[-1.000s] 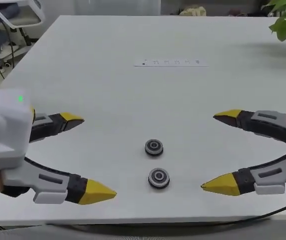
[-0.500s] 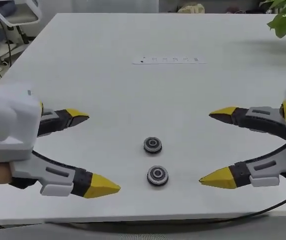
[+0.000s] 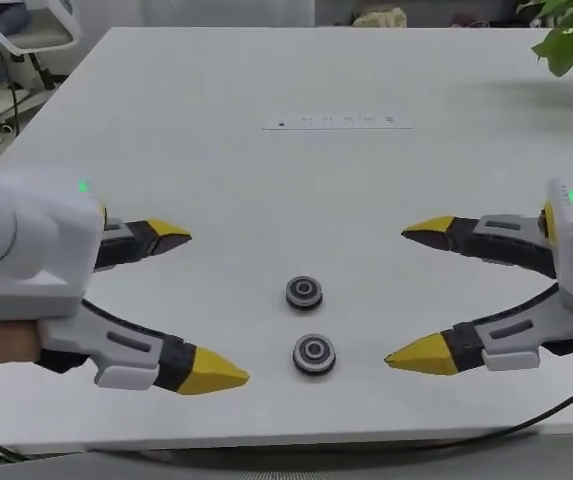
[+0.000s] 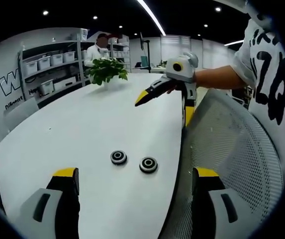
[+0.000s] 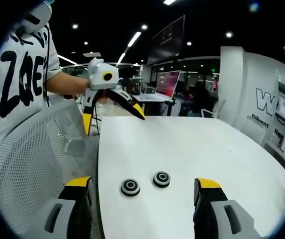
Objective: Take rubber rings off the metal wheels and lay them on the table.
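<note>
Near the worktop's point(image 3: 266, 180) front edge, the left gripper point(image 3: 214, 305) and right gripper point(image 3: 398, 295) hang with jaws spread wide. They flank the work, probably so one can steady while the other peels. Between them the nearer wheel point(image 3: 314, 354) and farther wheel point(image 3: 304, 293) lie flat, slightly apart, with rubber rings point(image 3: 297, 357) not yet removed.

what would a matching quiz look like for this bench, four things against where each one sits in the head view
Things:
1. left gripper
2. near wheel
3. far wheel
4. plant

Places in the head view:
a. top right corner
b. middle, the lower of a pair
c. left side, jaws open
d. middle, just above its twin

Pairs: 1-c, 2-b, 3-d, 4-a
</note>
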A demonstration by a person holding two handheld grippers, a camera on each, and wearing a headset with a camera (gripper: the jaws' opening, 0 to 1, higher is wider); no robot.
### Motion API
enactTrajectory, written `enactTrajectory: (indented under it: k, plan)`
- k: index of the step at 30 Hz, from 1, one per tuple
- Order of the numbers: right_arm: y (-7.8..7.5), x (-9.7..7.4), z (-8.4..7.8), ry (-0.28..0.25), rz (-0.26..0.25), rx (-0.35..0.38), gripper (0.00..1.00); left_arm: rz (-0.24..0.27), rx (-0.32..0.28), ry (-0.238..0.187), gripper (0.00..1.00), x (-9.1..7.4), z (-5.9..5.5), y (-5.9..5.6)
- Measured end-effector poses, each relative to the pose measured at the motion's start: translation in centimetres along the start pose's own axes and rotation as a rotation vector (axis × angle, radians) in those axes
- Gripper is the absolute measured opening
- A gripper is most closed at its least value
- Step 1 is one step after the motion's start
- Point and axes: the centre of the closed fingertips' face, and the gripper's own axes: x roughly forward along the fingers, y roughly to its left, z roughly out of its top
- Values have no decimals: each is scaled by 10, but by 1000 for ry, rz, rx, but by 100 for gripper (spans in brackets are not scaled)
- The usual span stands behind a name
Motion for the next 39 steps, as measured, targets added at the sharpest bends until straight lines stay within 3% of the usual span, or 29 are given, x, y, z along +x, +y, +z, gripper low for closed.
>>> enactTrajectory:
  k: [25,39]
  plan:
    - [6,13,-6,25,49,-23,77,-42,61,-6,80,19,9,-5]
    - [2,22,-17,36,70,-1,74,-74,39,8,77,39,4,-5]
